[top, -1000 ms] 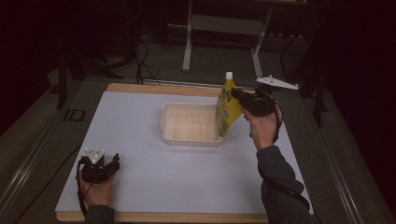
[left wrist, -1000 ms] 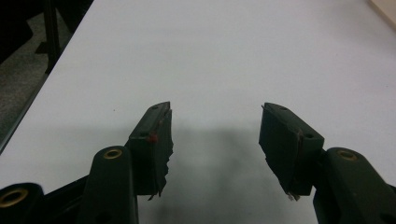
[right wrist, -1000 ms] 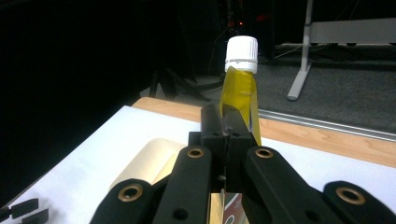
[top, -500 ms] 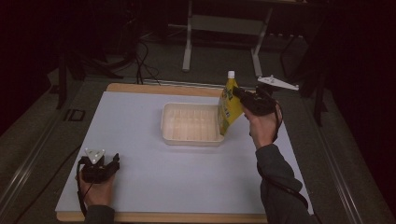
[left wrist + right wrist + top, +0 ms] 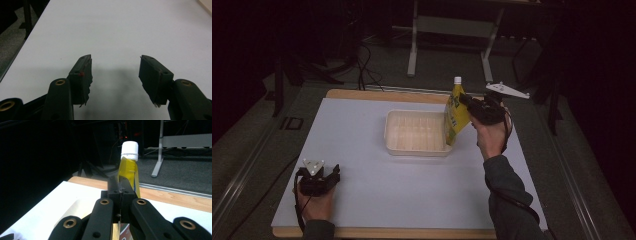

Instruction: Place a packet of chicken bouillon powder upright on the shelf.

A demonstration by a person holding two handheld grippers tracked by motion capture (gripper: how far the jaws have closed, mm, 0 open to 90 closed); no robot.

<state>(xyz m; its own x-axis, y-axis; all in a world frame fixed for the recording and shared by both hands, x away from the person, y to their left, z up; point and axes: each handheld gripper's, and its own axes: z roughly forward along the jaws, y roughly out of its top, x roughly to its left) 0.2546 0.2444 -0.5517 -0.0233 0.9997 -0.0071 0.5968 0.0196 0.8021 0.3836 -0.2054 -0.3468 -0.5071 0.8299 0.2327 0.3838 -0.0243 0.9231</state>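
My right tool is clamped on the pouch — a yellow one with a white cap, gripped just below the neck. I see it hanging tilted, its lower end at the right rim of the tray, which sits near the middle of the table; I cannot tell whether it touches the rim. In the right gripper view the jaws meet tight on the yellow film. My left tool rests low at the near left corner — jaws spread wide over bare white surface, gripping nothing.
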